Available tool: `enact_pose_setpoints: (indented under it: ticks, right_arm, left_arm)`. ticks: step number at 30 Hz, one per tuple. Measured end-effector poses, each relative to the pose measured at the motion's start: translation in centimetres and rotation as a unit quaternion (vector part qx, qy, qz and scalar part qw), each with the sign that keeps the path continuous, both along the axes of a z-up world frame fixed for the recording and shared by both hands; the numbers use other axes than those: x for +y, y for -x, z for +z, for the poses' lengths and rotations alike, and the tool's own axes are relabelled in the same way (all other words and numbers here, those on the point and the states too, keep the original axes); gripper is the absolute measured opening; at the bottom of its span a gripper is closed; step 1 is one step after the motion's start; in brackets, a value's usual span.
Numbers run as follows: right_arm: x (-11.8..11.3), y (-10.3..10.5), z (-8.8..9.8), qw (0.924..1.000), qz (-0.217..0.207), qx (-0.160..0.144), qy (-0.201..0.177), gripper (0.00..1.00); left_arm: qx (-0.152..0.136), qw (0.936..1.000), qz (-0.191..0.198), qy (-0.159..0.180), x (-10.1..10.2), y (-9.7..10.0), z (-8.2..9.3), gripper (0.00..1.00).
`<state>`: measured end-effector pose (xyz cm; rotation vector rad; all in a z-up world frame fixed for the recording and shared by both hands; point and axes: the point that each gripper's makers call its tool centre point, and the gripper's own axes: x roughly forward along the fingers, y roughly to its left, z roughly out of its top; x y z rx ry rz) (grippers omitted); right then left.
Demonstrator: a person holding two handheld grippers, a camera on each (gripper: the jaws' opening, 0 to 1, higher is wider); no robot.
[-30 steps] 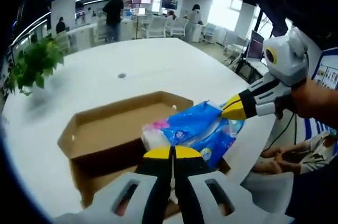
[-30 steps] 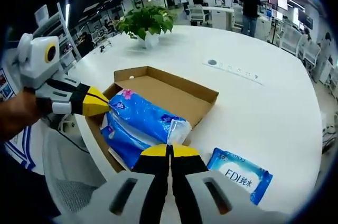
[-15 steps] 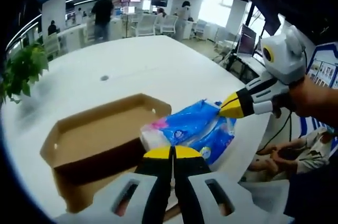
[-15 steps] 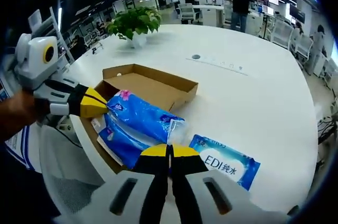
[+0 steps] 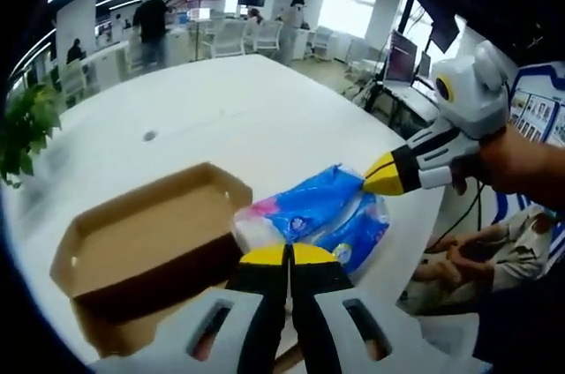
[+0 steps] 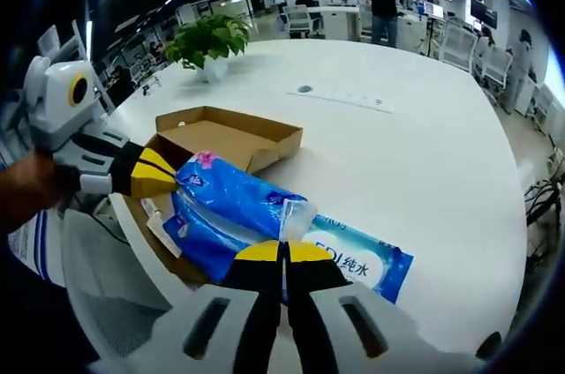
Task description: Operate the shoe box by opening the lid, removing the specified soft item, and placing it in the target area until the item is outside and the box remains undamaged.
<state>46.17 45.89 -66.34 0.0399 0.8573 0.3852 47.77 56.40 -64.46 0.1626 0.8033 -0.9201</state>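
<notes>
While 2 tools (image 6: 284, 255) (image 5: 287, 258) clamp 1 blue pack (image 6: 234, 206) — 1 box (image 6: 225, 134), 1 wipes packet (image 6: 366, 259).

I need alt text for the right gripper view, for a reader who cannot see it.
Two shut grippers, the right gripper and left gripper, hold a blue plastic tissue pack between them, beside an open brown cardboard box on a white table.
</notes>
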Motion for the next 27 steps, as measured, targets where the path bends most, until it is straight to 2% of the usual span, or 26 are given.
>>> enact_pose_setpoints:
  ticks: [27]
  right_arm:
    - [-8.1, 2.2, -1.7, 0.9987, -0.047, 0.016, 0.004, 0.00]
  left_arm:
    - [0.013, 0.9981, -0.060, -0.007, -8.3, 1.6, -1.9, 0.00]
